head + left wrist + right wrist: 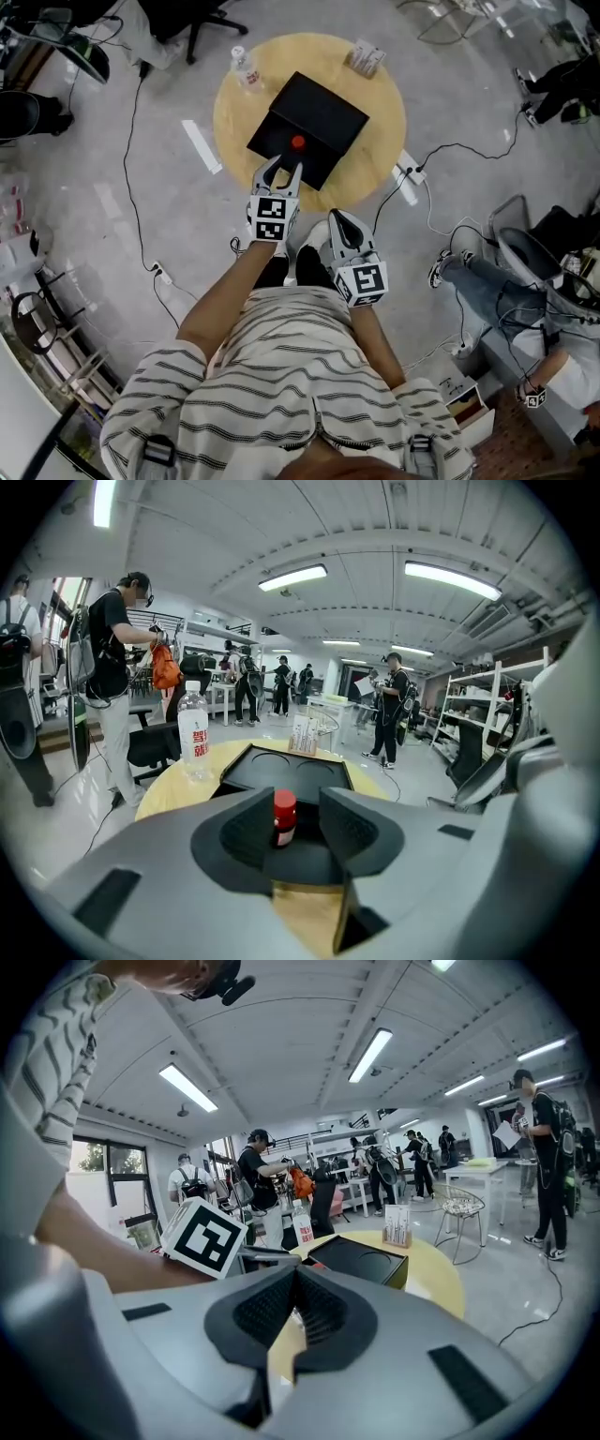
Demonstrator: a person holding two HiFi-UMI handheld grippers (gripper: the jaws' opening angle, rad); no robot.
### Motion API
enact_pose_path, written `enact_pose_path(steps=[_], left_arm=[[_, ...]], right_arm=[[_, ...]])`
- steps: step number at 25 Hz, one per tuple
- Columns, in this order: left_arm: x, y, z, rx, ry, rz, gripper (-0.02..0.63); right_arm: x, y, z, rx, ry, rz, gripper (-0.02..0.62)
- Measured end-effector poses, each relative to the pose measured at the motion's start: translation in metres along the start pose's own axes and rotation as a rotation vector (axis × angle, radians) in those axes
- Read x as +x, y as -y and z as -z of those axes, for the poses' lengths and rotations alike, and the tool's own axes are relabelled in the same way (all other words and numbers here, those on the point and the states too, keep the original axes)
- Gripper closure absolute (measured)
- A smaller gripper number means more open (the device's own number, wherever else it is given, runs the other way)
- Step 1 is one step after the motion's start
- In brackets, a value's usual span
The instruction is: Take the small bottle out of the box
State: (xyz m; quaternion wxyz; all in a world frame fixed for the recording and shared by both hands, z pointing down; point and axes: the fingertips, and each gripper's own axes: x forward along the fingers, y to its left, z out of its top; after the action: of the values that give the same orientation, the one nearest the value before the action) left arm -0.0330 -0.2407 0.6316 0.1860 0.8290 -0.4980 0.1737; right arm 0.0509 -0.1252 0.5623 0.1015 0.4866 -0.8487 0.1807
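A small bottle with a red cap (297, 142) stands upright on the near part of the open black box (323, 112), on the round wooden table (380, 141). My left gripper (284, 167) is open at the box's near edge. In the left gripper view the small bottle (284, 817) stands between the jaws of the left gripper (295, 803), with a gap on each side; the pads do not press on it. The black box (281, 769) shows two round recesses behind it. My right gripper (336, 221) hangs off the table's near side, shut and empty (293, 1283).
A clear water bottle (246, 67) stands at the table's far left and a small card pack (365, 58) at its far right. Cables and a power strip (409, 178) lie on the floor. A seated person's legs (487, 272) are at right; several people stand around.
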Motion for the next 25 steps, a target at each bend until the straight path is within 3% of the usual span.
enact_pose_path(steps=[25], left_arm=[[0.067,-0.013,0.016,0.007,-0.075,-0.019,0.405]], right_arm=[[0.001,0.021,0.016,0.033,-0.050,0.042,0.584]])
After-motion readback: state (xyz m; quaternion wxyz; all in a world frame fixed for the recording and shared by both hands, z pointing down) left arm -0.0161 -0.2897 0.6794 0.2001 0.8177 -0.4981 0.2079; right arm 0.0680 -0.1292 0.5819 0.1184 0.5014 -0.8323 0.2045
